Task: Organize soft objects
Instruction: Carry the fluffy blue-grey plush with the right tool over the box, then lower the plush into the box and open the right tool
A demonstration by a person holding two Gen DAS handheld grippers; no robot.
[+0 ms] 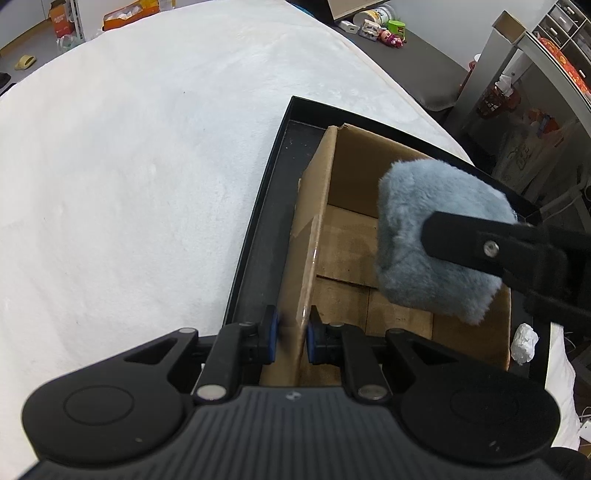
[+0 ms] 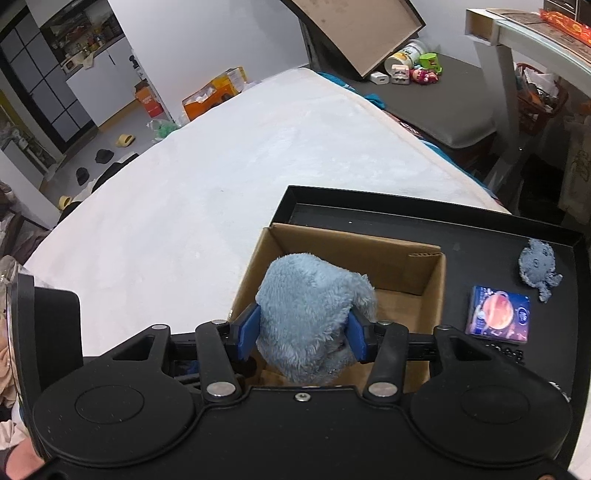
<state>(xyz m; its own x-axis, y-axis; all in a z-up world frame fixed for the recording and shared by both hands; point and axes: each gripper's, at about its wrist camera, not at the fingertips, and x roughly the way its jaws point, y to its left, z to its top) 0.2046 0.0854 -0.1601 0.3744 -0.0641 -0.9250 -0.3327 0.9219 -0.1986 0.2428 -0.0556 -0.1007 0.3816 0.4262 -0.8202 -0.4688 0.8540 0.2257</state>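
My right gripper (image 2: 303, 332) is shut on a fluffy blue plush (image 2: 314, 306) and holds it above the open cardboard box (image 2: 406, 266). In the left wrist view the plush (image 1: 417, 243) hangs over the box's right half, with the right gripper's finger (image 1: 480, 247) across it. My left gripper (image 1: 291, 334) is shut on the box's left wall (image 1: 314, 206), one pad on each side. The box stands in a shallow black tray (image 1: 258, 229) on the white bed (image 1: 129, 166). A small grey-blue plush (image 2: 539, 267) lies on the tray to the right.
A small picture box (image 2: 500, 312) lies on the tray (image 2: 480, 236) beside the cardboard box. A crumpled white paper (image 1: 524, 343) sits at the tray's right edge. A dark bench (image 2: 443, 99) with toys and a grey desk (image 2: 517, 33) stand beyond the bed (image 2: 221, 177).
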